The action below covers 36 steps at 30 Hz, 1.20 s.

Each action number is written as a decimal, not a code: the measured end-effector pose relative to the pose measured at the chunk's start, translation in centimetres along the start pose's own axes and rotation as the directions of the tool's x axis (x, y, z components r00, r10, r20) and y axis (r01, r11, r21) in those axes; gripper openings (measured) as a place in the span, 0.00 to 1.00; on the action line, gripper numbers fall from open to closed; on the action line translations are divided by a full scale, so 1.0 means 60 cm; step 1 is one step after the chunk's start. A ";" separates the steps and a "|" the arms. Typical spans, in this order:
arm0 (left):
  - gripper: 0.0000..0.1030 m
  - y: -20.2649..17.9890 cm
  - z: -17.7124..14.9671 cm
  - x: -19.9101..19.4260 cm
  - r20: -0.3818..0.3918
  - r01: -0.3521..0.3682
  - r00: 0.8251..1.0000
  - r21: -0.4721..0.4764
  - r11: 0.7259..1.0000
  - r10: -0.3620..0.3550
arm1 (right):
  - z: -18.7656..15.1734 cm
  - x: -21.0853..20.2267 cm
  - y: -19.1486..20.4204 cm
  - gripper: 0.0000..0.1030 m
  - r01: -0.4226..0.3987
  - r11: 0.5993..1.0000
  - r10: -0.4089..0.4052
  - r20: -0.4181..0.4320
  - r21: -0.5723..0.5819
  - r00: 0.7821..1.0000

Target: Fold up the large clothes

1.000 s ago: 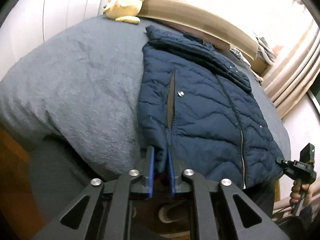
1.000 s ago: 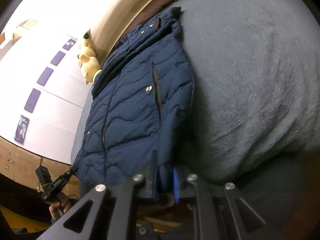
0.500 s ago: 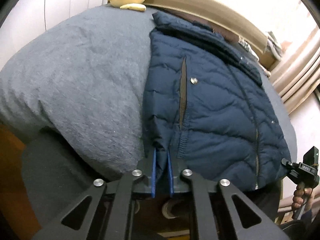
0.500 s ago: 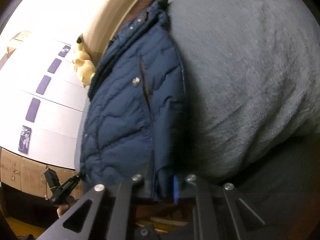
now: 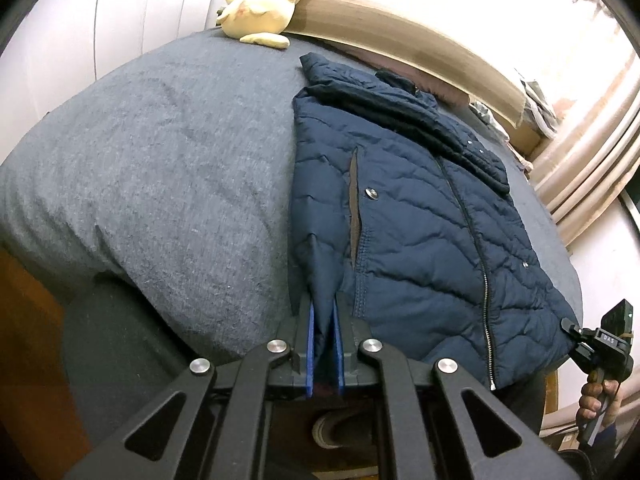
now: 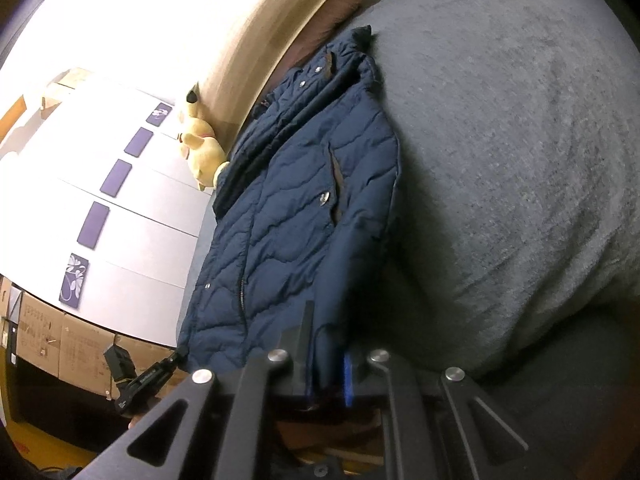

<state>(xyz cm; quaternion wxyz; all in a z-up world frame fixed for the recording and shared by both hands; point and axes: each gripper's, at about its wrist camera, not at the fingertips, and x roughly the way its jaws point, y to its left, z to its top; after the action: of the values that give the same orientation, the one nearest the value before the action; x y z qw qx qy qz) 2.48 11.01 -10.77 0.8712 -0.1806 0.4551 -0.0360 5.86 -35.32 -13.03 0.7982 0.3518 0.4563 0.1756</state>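
On the bed (image 5: 152, 152), a navy quilted jacket (image 5: 420, 216) lies flat, zipped, collar toward the headboard (image 5: 400, 36).

Each hand-held gripper is clamped on the jacket's bottom hem — the left hand-held gripper (image 5: 323, 320) pinches the hem corner beside the bare grey blanket, its blue pads (image 5: 310, 344) pressed on a fold of fabric; the right hand-held gripper (image 6: 326, 356) grips the opposite hem corner. A yellow plush toy (image 5: 260, 4) sits by the headboard — well apart from the jacket.

Grey-covered bed (image 5: 160, 168), wooden headboard (image 5: 400, 40) (plush toy (image 5: 264, 4) beside), white wardrobe (image 6: 132, 220)
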 end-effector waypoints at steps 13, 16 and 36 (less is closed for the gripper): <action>0.08 0.001 0.001 -0.001 0.005 0.004 1.000 0.006 1.000 -0.004 | -0.003 0.005 0.004 0.11 0.014 1.000 -0.014 -0.002 0.001 1.000; 0.08 0.002 0.003 -0.007 0.017 0.017 1.000 -0.001 1.000 -0.017 | -0.003 0.005 0.007 0.11 0.013 1.000 -0.013 0.000 -0.005 1.000; 0.01 -0.029 0.133 -0.101 0.253 0.054 0.966 0.017 0.998 -0.056 | 0.085 -0.030 0.083 0.10 -0.134 0.988 0.144 0.130 -0.081 0.981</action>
<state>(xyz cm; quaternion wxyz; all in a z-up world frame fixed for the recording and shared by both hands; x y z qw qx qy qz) 5.56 13.04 -1.29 0.9216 -0.1921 0.3349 -0.0392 9.48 -35.03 -6.62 0.8253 0.3650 0.3686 0.2229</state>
